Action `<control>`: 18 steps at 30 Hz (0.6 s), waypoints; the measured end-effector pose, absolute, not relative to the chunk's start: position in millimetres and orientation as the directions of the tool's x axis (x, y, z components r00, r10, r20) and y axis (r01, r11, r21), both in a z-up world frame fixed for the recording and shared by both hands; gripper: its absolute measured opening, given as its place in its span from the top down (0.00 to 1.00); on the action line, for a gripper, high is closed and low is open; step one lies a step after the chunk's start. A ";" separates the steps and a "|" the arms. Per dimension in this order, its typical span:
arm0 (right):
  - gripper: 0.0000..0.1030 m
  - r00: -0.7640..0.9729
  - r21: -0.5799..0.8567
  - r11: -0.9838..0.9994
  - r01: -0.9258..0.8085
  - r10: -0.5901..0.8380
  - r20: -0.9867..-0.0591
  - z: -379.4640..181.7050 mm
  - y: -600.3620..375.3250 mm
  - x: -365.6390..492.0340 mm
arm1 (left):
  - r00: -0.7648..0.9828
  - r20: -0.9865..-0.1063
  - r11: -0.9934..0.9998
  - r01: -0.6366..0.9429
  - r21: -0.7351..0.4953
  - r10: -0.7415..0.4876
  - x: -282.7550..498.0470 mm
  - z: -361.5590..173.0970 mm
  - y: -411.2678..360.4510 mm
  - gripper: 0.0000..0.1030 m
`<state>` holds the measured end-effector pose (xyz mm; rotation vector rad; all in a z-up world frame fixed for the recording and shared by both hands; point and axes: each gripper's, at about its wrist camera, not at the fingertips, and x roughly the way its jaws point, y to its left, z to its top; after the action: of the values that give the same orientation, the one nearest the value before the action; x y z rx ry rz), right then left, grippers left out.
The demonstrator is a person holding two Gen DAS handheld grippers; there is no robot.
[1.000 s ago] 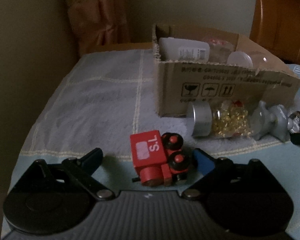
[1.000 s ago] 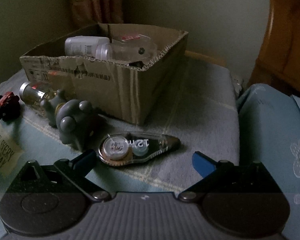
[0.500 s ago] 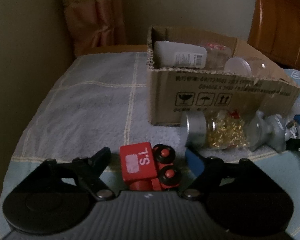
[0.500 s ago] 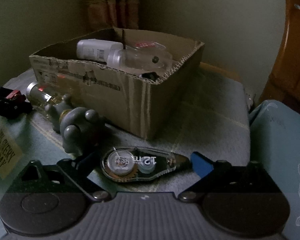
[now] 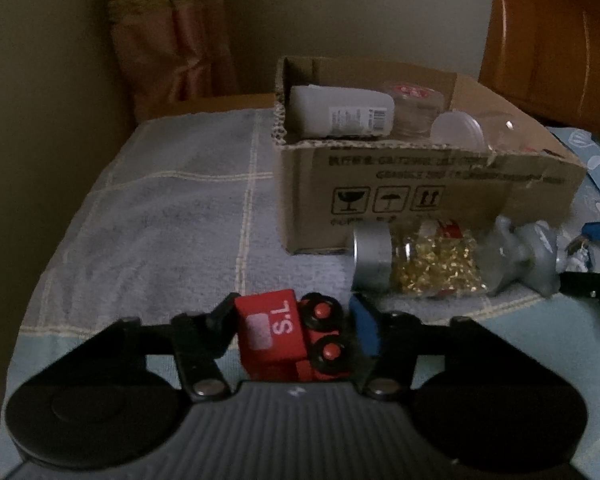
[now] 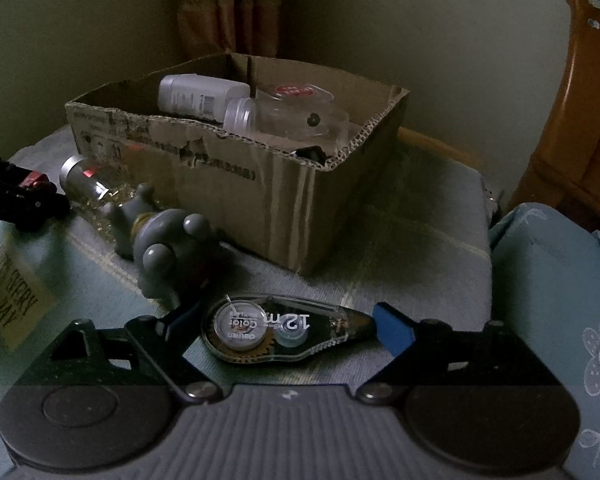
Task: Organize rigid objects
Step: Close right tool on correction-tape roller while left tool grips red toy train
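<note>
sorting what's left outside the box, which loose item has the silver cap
The glass jar of gold beads, lying on its side against the cardboard box. The grey figurine and red toy train have no cap.

a small red wooden toy train with black wheels and a white "s.l" mark (image 5: 290, 336) lies on its side on the bed, near and left. farther right, a clear glass jar of gold beads with a silver lid (image 5: 416, 264) lies on its side against the open brown cardboard box (image 5: 420, 200). a grey rounded figurine (image 6: 168, 252) lies just right of the jar. a clear teardrop-shaped correction tape dispenser marked "12m" (image 6: 288, 328) lies flat nearest.
</note>
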<state>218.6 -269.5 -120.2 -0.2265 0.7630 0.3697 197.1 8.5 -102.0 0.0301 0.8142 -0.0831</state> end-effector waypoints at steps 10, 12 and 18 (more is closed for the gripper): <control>0.10 0.657 -0.040 0.924 -0.381 0.240 -0.714 -107.7 -267.7 199.0 | 0.673 -0.733 0.993 0.118 -0.020 -0.095 186.3 -98.7 11.3 0.51; 0.10 0.658 -0.045 0.923 -0.382 0.238 -0.715 -105.6 -266.4 194.3 | 0.671 -0.735 0.993 0.117 -0.027 -0.099 186.4 -99.2 13.0 0.52; 0.10 0.664 -0.043 0.928 -0.371 0.232 -0.711 -97.5 -264.0 185.3 | 0.665 -0.737 0.990 0.133 -0.039 -0.118 184.9 -96.2 13.9 0.53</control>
<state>185.3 -264.0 -97.5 -0.1910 0.7735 0.3431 184.9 13.9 -96.2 0.0189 0.8311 -0.1413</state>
